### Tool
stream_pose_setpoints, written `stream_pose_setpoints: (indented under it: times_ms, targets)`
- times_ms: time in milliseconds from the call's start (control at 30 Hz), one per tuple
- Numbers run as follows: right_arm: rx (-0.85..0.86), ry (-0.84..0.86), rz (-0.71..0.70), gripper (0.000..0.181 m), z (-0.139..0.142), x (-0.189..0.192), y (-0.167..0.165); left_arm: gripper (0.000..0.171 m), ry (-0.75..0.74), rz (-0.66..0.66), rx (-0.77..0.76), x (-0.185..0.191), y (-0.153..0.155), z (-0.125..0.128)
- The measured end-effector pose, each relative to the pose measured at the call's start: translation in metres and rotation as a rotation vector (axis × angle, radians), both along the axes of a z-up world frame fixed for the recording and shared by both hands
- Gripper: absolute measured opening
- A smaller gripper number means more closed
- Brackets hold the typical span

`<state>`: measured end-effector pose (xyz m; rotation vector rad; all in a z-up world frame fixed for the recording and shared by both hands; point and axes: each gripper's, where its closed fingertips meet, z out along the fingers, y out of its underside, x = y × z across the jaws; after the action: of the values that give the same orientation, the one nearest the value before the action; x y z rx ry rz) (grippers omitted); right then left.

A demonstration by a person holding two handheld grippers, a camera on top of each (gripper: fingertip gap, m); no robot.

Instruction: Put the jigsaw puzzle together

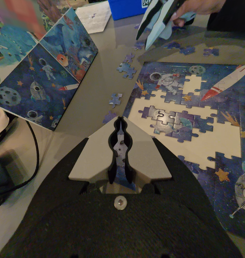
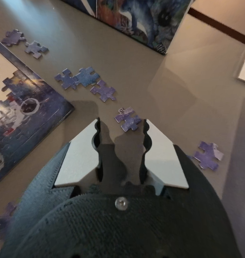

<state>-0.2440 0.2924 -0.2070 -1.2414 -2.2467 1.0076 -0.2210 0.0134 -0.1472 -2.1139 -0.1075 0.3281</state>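
Midway through the work, the jigsaw puzzle lies flat on the grey desk, its border largely filled and pale gaps open across the middle. The left gripper hangs low at the puzzle's near-left corner with its jaws together at the tips; a blue printed surface shows through the slot between them, though whether they pinch a piece or merely frame the board beneath cannot be told. The right gripper hovers over bare desk beyond the puzzle's far-left corner, jaws apart, with a loose purple piece lying just ahead of the tips. Three more pieces sit bunched farther on, touching or overlapping.

The likely next move is a pick of that purple piece, and the risk is plain: a thin, flat piece on a smooth top may slide ahead of closing jaws instead of lifting, or the tips may scrape the desk. A careless sweep could also nudge the bunched pieces together or bump the puzzle's raised edge and shake loose the island of joined pieces in the middle.

Room is fair to the right of the purple piece. The upright picture box walls off the far-left side, well apart from both grippers.
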Motion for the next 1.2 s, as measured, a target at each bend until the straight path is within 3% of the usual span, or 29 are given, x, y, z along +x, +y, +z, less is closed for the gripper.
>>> stream_pose_setpoints:
  times_ms: [133, 200, 400, 500, 700, 933, 1200]
  targets:
    - [0.014, 0.010, 0.011, 0.060, -0.004, -0.006, -0.003, 0.000, 0.009, -0.007, 0.004, 0.003, 0.001, 0.003]
    - [0.008, 0.012, 0.014, 0.036, -0.003, -0.005, -0.002, 0.000, 0.012, -0.010, 0.004, 0.003, 0.002, 0.003]
    - [0.025, 0.023, 0.041, 0.032, -0.002, -0.001, -0.006, 0.000, 0.011, -0.007, 0.000, 0.002, 0.001, 0.002]
    - [0.042, 0.033, 0.087, 0.000, -0.001, 0.004, -0.013, 0.000, 0.007, -0.003, 0.003, 0.001, 0.000, 0.002]
    - [0.065, 0.029, 0.090, 0.020, -0.001, 0.006, -0.014, 0.000, 0.010, -0.005, -0.005, 0.001, 0.000, 0.000]
    - [0.019, 0.031, -0.049, 0.060, -0.002, -0.006, 0.016, 0.000, 0.012, -0.013, -0.015, 0.003, 0.002, -0.001]
    - [0.007, -0.048, 0.080, 0.042, -0.003, 0.016, -0.006, 0.000, 0.020, -0.009, -0.016, 0.003, 0.001, 0.000]
